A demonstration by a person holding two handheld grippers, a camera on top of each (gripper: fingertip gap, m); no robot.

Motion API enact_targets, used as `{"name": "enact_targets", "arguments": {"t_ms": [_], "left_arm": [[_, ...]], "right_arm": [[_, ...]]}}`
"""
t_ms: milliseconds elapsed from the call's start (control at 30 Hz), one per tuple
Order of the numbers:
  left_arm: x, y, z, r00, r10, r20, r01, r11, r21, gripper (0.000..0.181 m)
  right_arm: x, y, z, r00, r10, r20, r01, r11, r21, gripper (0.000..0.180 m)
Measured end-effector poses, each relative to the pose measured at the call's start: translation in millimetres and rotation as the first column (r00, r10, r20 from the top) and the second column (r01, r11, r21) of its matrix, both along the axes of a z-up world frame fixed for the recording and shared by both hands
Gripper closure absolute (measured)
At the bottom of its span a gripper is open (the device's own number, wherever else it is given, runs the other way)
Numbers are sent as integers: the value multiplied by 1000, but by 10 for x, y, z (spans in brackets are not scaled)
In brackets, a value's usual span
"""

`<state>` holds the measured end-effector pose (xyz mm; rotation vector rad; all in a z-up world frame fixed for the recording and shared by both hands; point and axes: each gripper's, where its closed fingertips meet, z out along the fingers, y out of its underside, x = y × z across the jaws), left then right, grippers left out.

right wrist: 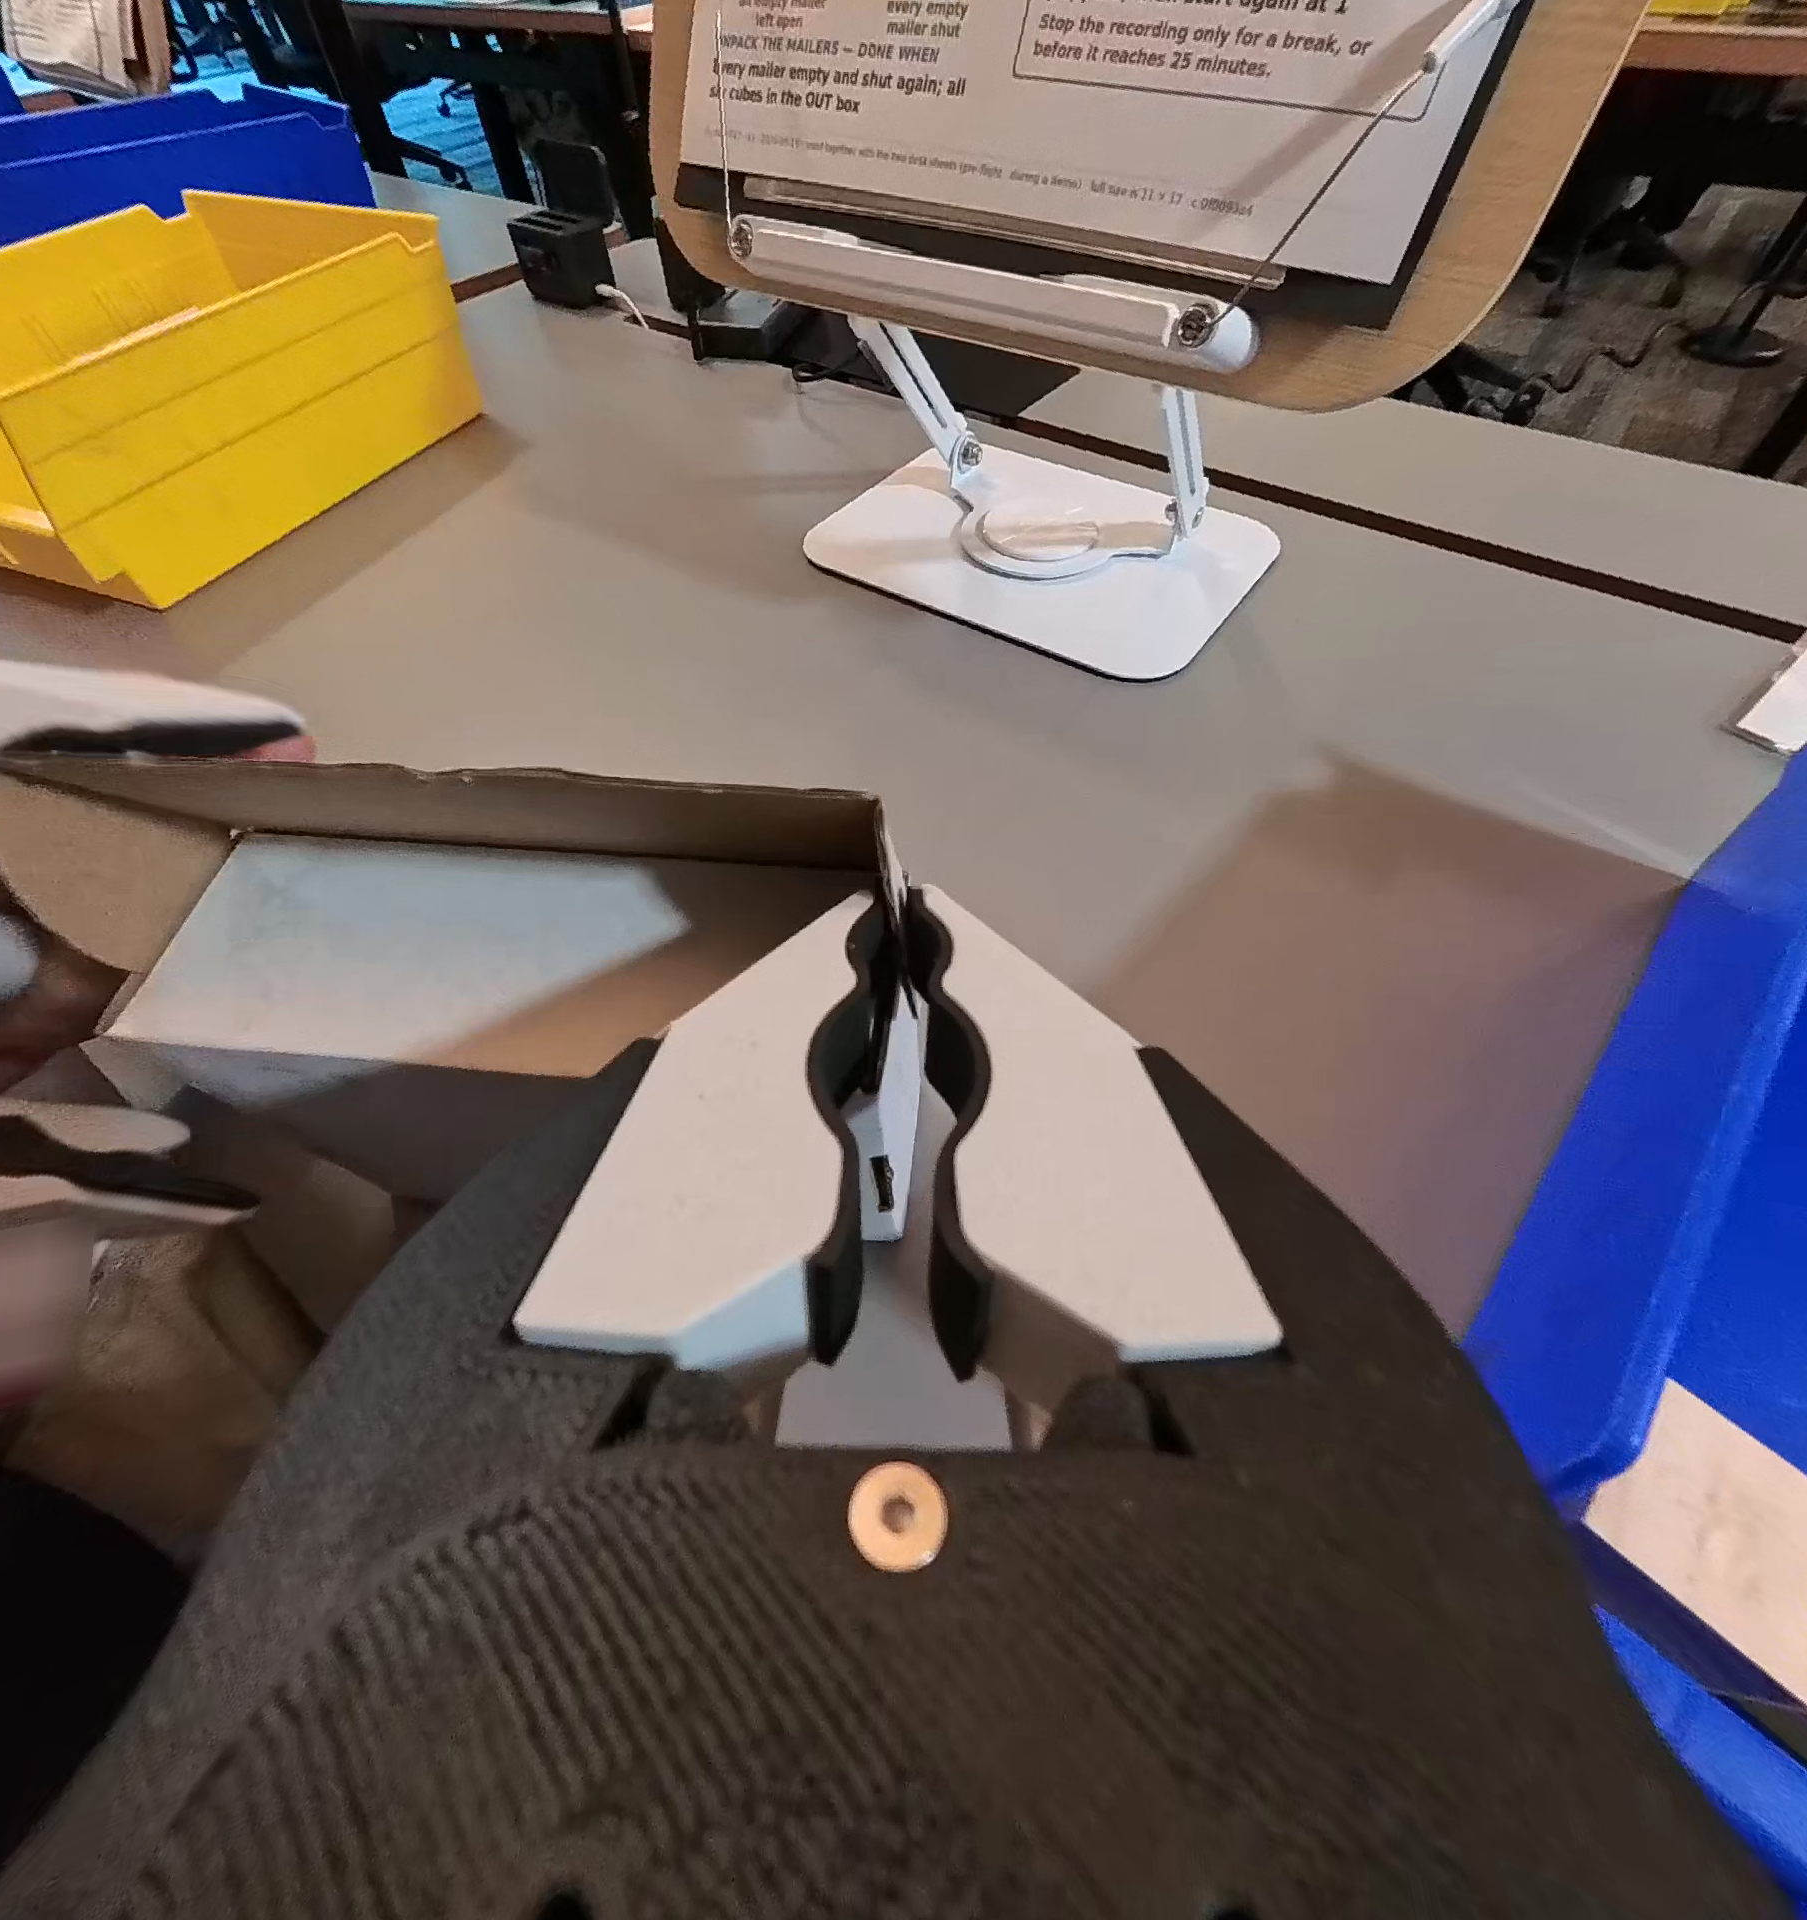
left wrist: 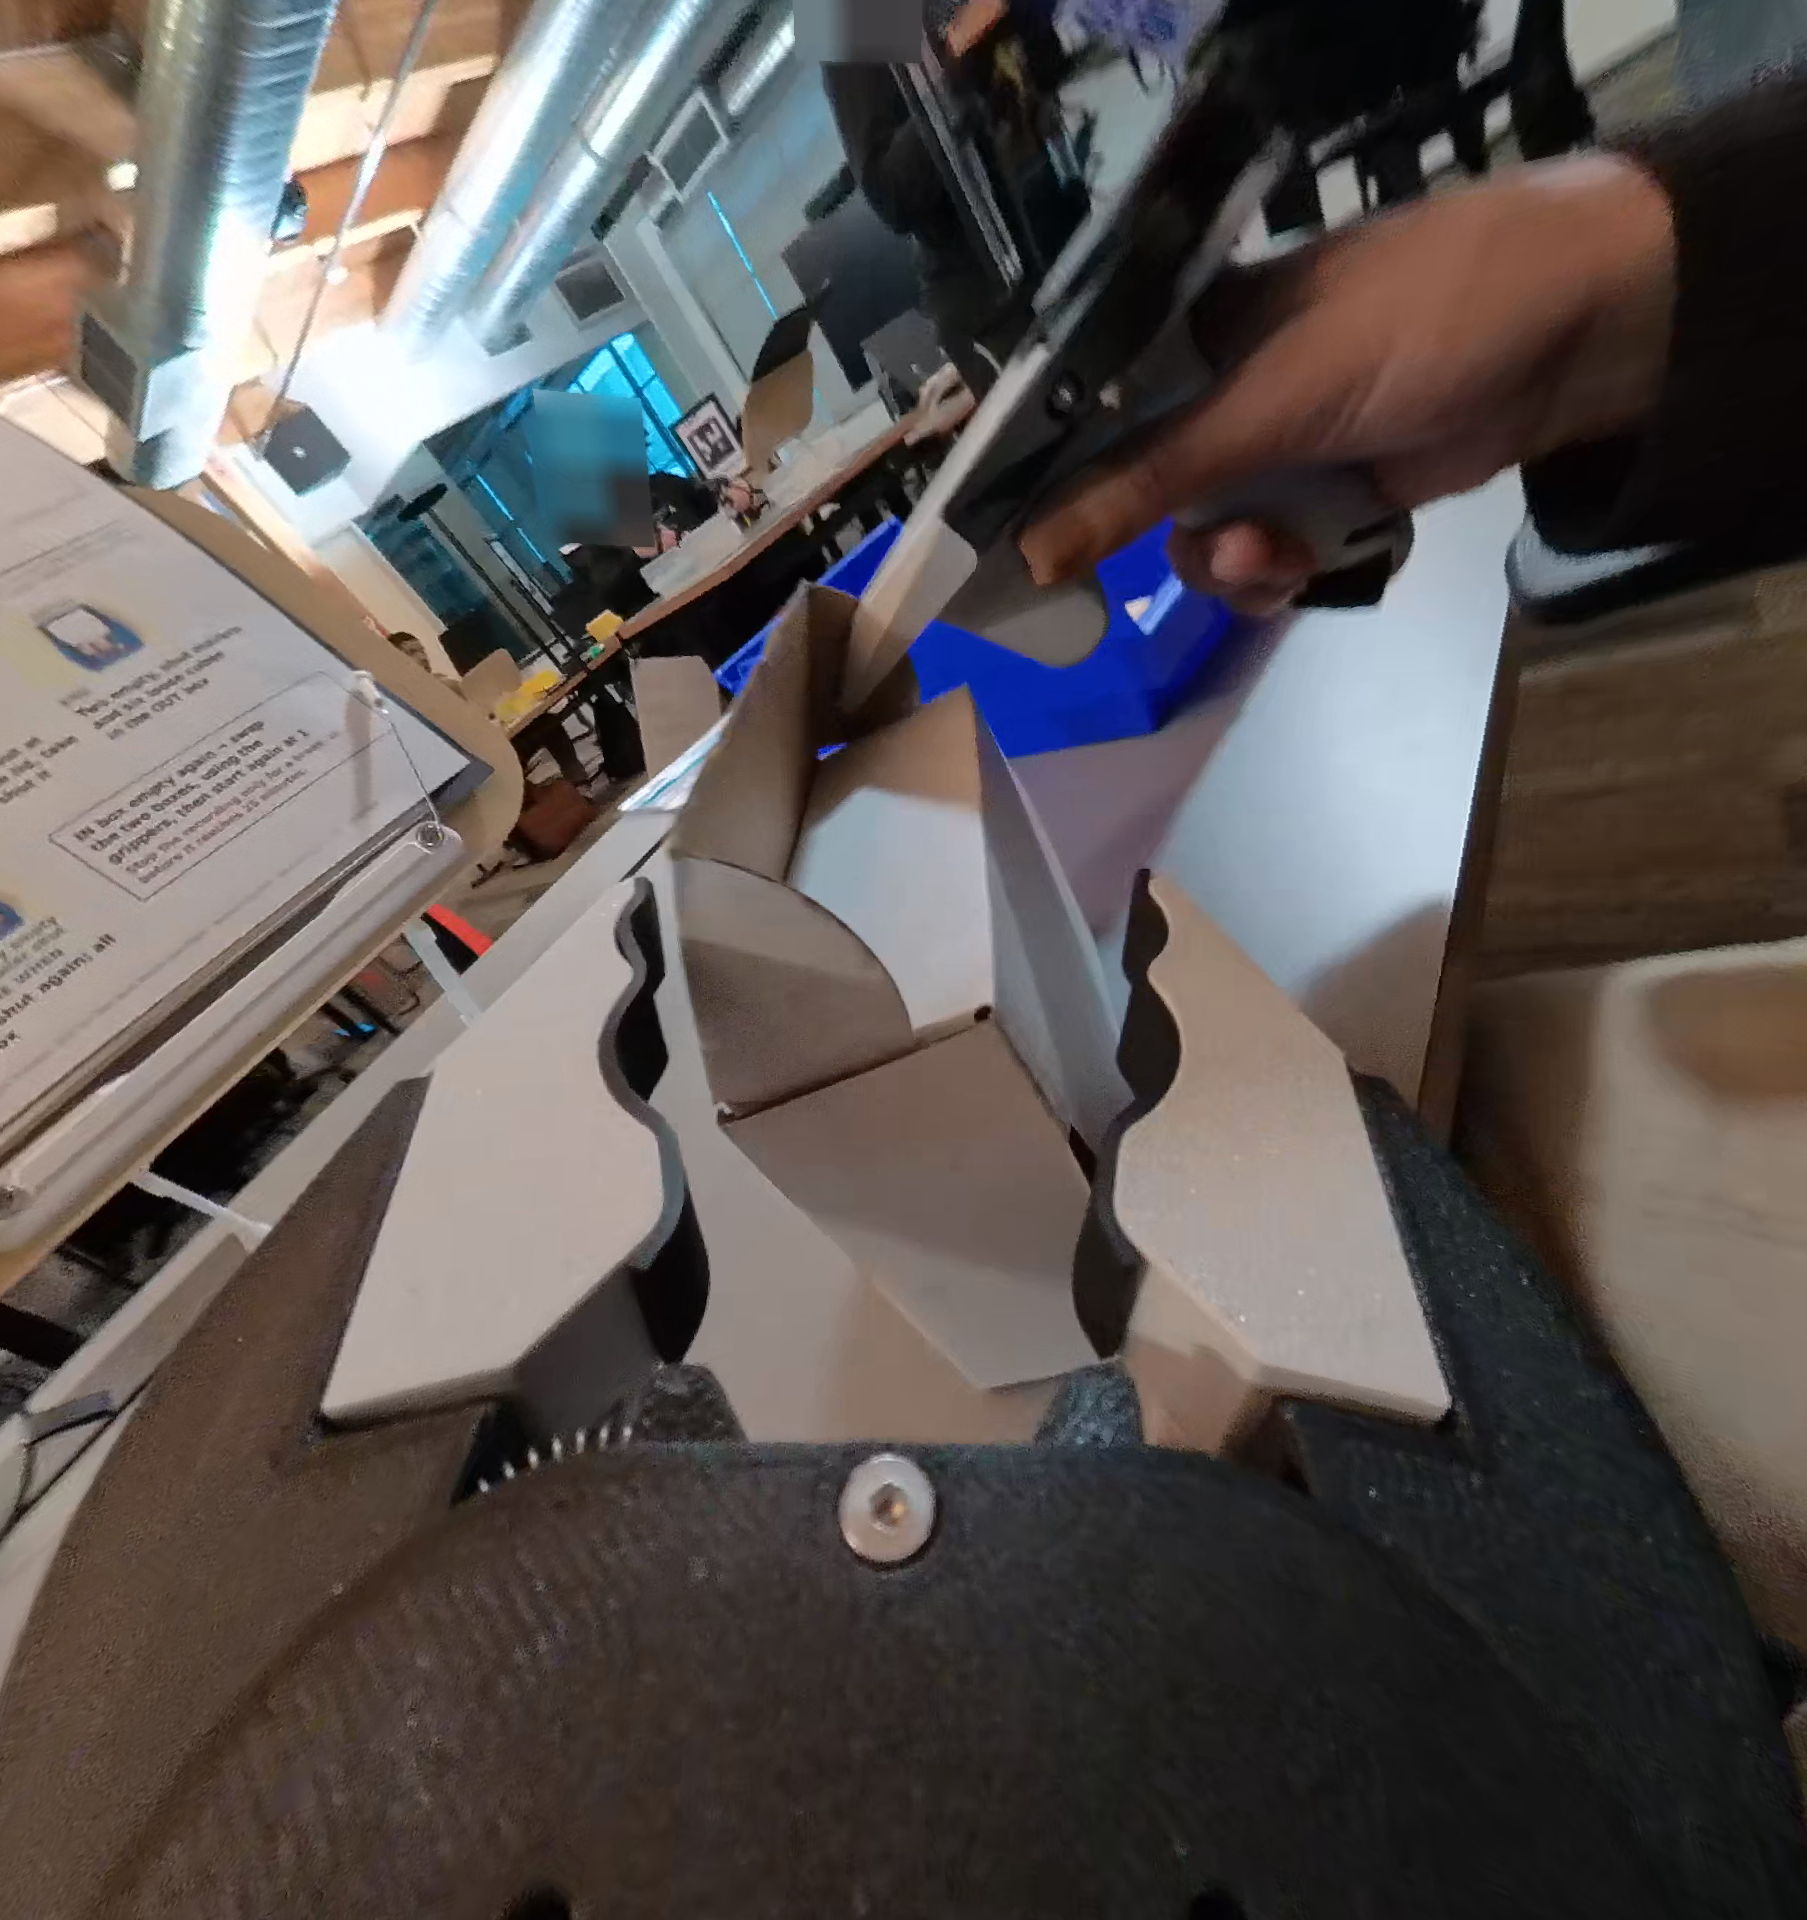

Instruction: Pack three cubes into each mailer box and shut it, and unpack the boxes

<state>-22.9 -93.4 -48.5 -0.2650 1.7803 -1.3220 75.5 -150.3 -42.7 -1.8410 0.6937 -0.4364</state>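
A brown and white cardboard mailer box (left wrist: 878,1143) sits between the fingers of my left gripper (left wrist: 894,894), which clamps it across its width. The box is open, with its flaps up. My right gripper (right wrist: 904,914) is shut on the thin edge of a flap at the box's far corner. It also shows in the left wrist view (left wrist: 883,665), held by a hand. In the right wrist view the box (right wrist: 411,935) shows a white inner panel, and the left gripper (right wrist: 270,961) spans its end. I see no cubes in the box.
A yellow bin (right wrist: 203,395) stands at the back left of the grey table (right wrist: 670,644). A blue bin (right wrist: 1709,1143) is close on the right. An instruction board on a white stand (right wrist: 1044,561) stands at the back centre. Another blue bin (left wrist: 1034,675) lies beyond the box.
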Motion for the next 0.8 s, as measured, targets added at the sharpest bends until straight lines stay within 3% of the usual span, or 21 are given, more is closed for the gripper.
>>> {"name": "enact_targets", "arguments": {"t_ms": [33,200,567,800], "left_arm": [[13,-3,-49,1000,9,8,-9,999,34,98],[133,33,-113,995,95,8,-96,994,48,112],[141,57,-110,996,83,-17,-83,996,25,119],[129,59,-106,997,55,-52,-56,998,-20,119]], "right_arm": [[-4,4,0,1000,3,-3,-3,1000,3,178],[4,-16,-8,1000,-5,-1,4,1000,-5,178],[-35,-92,2,996,48,-79,-44,997,63,171],[-33,-121,8,989,78,-125,-64,992,109,175]]}}
